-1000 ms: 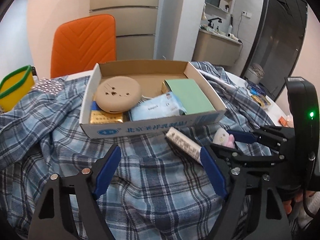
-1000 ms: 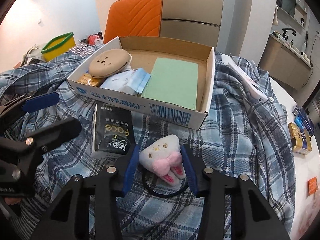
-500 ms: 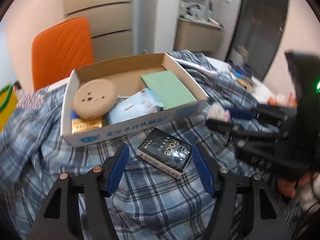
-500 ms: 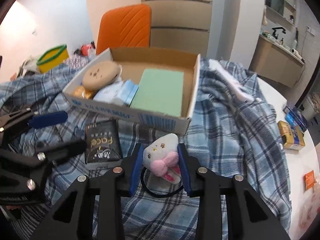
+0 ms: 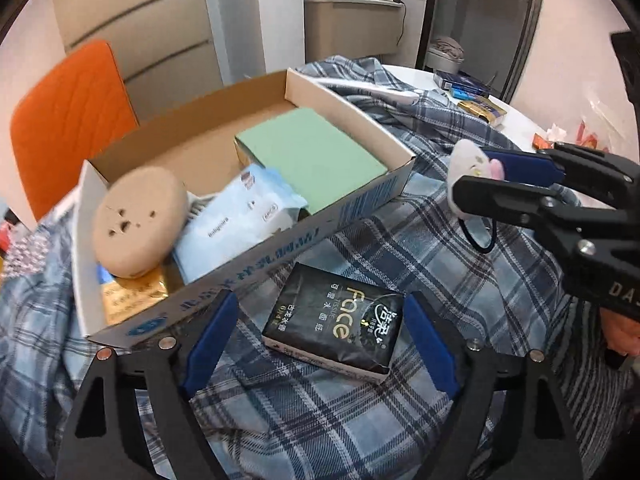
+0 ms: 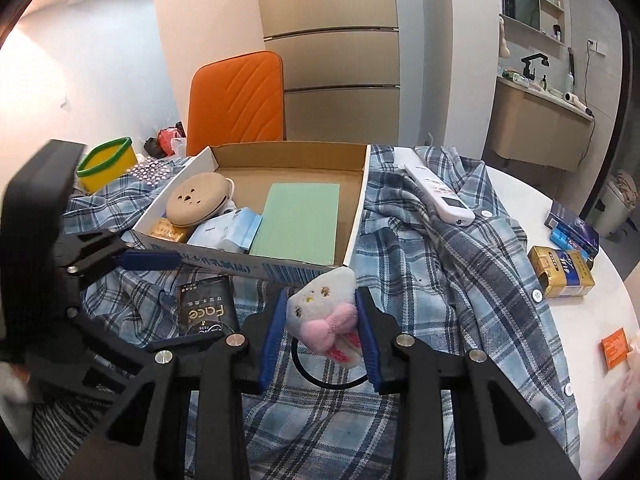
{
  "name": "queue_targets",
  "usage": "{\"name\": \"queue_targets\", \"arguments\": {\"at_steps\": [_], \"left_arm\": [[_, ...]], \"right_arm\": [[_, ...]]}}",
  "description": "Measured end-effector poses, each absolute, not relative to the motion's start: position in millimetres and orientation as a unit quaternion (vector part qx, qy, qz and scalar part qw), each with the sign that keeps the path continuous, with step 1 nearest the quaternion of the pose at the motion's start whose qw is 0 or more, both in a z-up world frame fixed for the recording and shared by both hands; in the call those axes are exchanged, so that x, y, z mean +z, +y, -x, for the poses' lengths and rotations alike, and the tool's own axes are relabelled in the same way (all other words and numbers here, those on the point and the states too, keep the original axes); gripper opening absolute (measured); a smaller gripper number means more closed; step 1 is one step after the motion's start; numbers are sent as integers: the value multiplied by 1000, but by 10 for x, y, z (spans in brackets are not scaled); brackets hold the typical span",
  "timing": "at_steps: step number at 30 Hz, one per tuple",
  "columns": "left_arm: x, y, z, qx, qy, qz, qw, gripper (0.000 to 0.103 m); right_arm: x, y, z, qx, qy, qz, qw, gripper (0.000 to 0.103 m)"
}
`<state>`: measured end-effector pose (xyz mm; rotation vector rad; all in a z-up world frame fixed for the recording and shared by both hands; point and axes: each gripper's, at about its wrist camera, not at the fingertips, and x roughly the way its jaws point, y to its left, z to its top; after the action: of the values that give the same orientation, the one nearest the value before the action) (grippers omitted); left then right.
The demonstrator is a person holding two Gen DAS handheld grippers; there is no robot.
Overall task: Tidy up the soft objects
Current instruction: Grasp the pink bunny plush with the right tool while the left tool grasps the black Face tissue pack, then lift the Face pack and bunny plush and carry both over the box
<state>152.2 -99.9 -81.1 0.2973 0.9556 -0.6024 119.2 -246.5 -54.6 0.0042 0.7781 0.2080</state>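
Plush cat charm (image 6: 323, 312), light and squashy, sits pinched across its middle in your right hand-held gripper (image 6: 320, 326); your left hand-held gripper (image 5: 320, 330) is spread around the tissue pack (image 5: 334, 320).

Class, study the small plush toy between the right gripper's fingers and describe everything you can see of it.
The plush toy is small, white and fuzzy, roughly triangular, with gold-speckled eyes, a pink bow and pink-lined ears at its near end. A black elastic loop hangs below it. The right gripper clamps its sides with blue pads, holding it above the plaid shirt, before the cardboard box.
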Motion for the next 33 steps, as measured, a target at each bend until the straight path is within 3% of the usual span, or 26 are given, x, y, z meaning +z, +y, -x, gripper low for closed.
{"name": "queue_targets", "arguments": {"at_steps": [12, 14, 17, 19, 33], "left_arm": [[-861, -968, -1488, -328, 478, -107, 808, 83], [-860, -974, -1485, -328, 476, -106, 809, 79], [-812, -957, -1441, -326, 466, -107, 815, 62], [-777, -930, -1419, -311, 453, -112, 828, 61], [-152, -580, -957, -268, 345, -65, 897, 60]], "right_arm": [[-547, -2479, -1182, 101, 380, -7, 919, 37], [-548, -2480, -1184, 101, 380, -7, 919, 37], [-548, -2484, -1187, 100, 380, -8, 919, 37], [-549, -2489, -1188, 100, 380, -9, 920, 37], [-433, -2512, -1085, 96, 355, -12, 930, 37]]}}
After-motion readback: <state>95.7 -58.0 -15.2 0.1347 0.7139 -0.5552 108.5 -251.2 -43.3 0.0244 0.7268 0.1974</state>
